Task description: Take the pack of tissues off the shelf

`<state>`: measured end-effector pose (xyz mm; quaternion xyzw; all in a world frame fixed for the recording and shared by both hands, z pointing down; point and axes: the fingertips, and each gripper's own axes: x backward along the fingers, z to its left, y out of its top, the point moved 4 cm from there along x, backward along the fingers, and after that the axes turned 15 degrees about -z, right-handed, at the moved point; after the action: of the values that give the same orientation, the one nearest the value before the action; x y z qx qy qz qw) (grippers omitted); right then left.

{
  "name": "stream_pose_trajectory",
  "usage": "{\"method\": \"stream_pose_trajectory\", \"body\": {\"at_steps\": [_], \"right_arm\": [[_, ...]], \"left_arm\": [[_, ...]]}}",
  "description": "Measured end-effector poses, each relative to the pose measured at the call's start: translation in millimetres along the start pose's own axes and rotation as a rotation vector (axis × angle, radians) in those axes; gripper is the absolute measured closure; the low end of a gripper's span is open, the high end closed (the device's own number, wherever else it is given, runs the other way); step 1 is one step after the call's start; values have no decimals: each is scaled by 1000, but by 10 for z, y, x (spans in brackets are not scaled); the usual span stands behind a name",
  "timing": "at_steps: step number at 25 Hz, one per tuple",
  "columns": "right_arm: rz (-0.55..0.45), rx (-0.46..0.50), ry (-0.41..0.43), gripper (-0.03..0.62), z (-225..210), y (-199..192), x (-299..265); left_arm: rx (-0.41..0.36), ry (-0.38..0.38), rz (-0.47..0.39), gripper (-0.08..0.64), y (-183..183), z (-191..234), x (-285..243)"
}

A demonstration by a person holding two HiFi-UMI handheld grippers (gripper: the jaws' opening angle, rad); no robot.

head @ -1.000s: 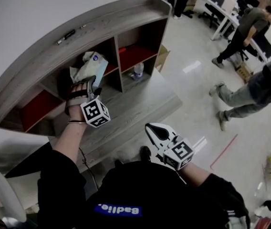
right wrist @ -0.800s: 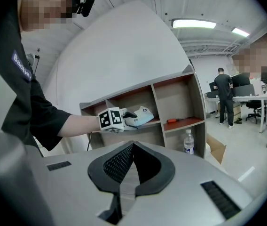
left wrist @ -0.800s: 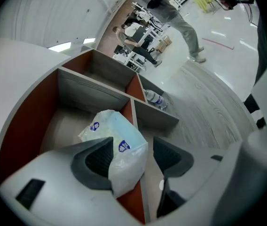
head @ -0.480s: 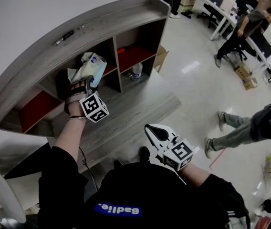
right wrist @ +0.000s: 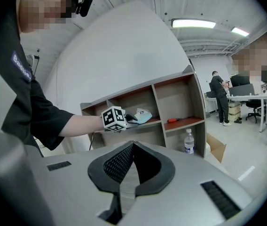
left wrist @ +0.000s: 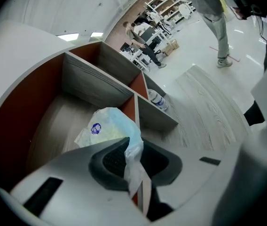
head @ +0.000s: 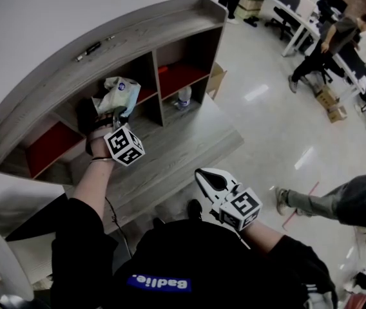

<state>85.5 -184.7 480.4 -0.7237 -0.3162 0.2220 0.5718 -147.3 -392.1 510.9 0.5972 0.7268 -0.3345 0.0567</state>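
The pack of tissues [head: 120, 92], pale blue and white in crinkly plastic, lies in the middle upper compartment of the grey wooden shelf [head: 138, 28]. My left gripper [head: 115, 116] reaches into that compartment. Its jaws have just been closing and now pinch the near edge of the pack of tissues [left wrist: 107, 126] between the pads of the left gripper [left wrist: 132, 147]. In the right gripper view the pack of tissues [right wrist: 142, 115] shows beyond the left hand's marker cube. My right gripper [head: 207, 176] hangs low in front of my body, away from the shelf. The right gripper [right wrist: 132, 146] is shut with nothing in it.
A water bottle [head: 184, 96] stands in the lower right compartment. A red-handled tool [right wrist: 173, 120] lies on the red board above it. A cardboard box [head: 218, 76] leans beside the shelf. A dark pen-like thing [head: 89, 49] rests on top. People and desks [head: 337, 37] fill the far right.
The left gripper's jaws have gone from wide open around the tissues to pinched on the wrapper, and the hand edged deeper into the compartment. A person at right walked across the floor.
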Motion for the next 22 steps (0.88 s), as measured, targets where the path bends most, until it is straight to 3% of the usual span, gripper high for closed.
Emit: {"method": "stream_pose_trajectory", "body": {"at_steps": [22], "right_arm": [[-28,19,50,563,203,106,-32]], "left_arm": [[17,70,-140,514,457,83,660]]}}
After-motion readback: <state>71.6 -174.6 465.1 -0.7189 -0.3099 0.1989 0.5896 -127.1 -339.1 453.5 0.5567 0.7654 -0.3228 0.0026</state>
